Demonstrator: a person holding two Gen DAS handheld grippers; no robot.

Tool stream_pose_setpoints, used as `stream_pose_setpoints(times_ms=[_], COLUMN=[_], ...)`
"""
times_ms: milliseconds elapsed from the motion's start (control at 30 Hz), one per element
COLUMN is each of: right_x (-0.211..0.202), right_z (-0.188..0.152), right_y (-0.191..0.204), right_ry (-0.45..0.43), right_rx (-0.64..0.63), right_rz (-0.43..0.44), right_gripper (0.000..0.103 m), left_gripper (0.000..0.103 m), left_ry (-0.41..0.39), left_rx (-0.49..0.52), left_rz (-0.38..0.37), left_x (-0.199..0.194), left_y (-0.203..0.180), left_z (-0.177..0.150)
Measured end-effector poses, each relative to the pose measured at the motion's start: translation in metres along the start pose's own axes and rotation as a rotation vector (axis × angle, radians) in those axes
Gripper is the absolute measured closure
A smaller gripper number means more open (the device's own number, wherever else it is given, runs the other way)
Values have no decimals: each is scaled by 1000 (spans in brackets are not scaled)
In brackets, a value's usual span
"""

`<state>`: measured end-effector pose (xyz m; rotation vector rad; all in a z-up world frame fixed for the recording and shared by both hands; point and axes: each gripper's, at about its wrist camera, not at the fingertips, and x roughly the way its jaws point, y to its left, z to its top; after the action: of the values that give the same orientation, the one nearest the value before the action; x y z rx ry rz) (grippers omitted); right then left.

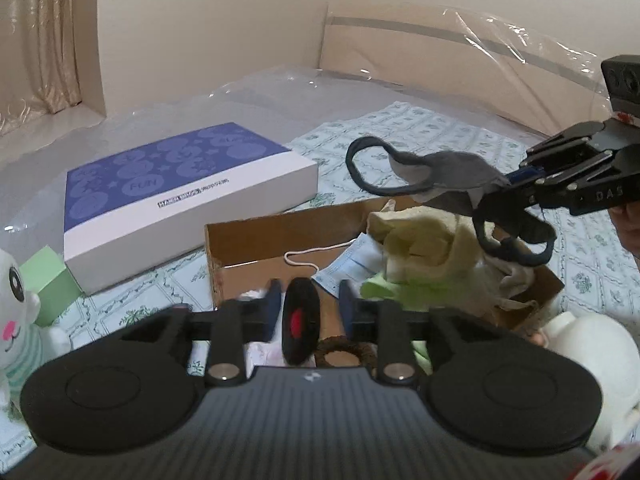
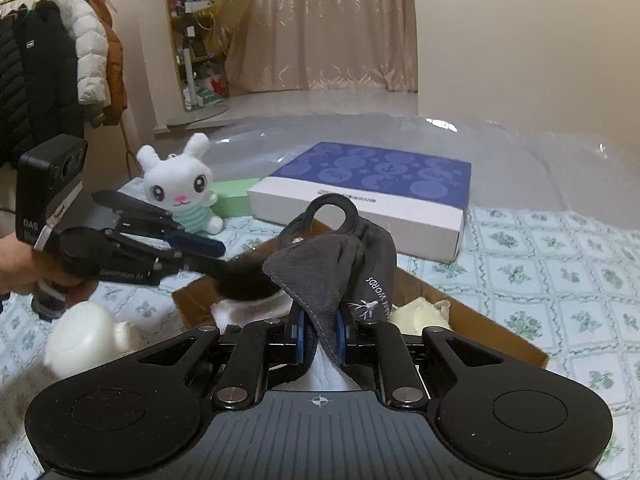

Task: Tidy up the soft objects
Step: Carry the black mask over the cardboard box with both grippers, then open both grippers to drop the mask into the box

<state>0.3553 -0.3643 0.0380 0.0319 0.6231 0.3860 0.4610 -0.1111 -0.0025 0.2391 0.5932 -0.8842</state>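
Fingers of the left gripper fill the bottom of the left wrist view. They stand partly apart, with a black round pad with a red centre tilted on edge between them. A gap shows on each side of it, so the pads do not press it. Beyond the fingertips lies an open cardboard box on a floral bedsheet. It holds a pale yellow cloth and a blue surgical mask. The right gripper reaches in from the right edge, clamped on a grey cloth face mask. The mask hangs above the box with its dark ear loops dangling. A blue-and-white flat box sits behind the cardboard box, and a plush rabbit is at the left edge.

From the right wrist view, the right gripper has its jaws nearly closed, pinching a fold of the grey cloth face mask. The mask stands up in front of the camera over the cardboard box. At left a hand holds the left gripper with its fingers parted. The black round pad appears blurred at its tip, above the near corner of the box. The plush rabbit sits upright behind it, beside the blue-and-white flat box.
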Motion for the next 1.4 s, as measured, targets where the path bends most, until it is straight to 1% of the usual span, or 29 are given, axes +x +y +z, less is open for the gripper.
stream_pose_setpoints(times_ms=[100,267,400,733,767,800,833,867,900,967,1133,1200,1233,1367,1400], right_x=[7,17,26,40,42,44,46,46,45,43,29,19,15,-11,-19], right_z=[-2,-3,-1,5,5,5,5,5,6,6,5,3,1,-8,-12], right_y=[-1,-1,1,9,9,8,7,6,6,3,-3,-7,-7,-9,-10], right_ry=[12,25,35,19,18,15,15,11,0,-14,-33,-40,-39,-27,-19], right_rx=[8,21,31,28,30,31,32,35,42,56,71,84,86,94,98], right_rz=[8,18,19,20,15,11,13,8,1,8,-31,-44,-51,-97,-117], right_gripper=[88,88,88,87,84,80,61,35,32,31,31,31,31,31,31], left_gripper=[76,76,76,76,76,76,76,75,75,74,73,70,67,63,58], left_ry=[1,20,23,27,28,29,31,31,30,30,7,-8,-15,-8,-3], left_rx=[-7,-5,-3,-10,-10,-11,-11,-11,-13,-17,-42,-64,-83,-123,-132], left_rz=[6,40,42,50,51,54,59,65,68,74,97,118,139,229,249], left_x=[-6,-16,-21,-22,-21,-21,-20,-19,-19,-19,-30,-38,-44,-68,-75], left_y=[4,9,10,12,12,12,12,12,12,12,13,13,14,9,7], left_z=[-2,-5,-7,-16,-16,-16,-17,-18,-18,-19,-18,-17,-17,-19,-21])
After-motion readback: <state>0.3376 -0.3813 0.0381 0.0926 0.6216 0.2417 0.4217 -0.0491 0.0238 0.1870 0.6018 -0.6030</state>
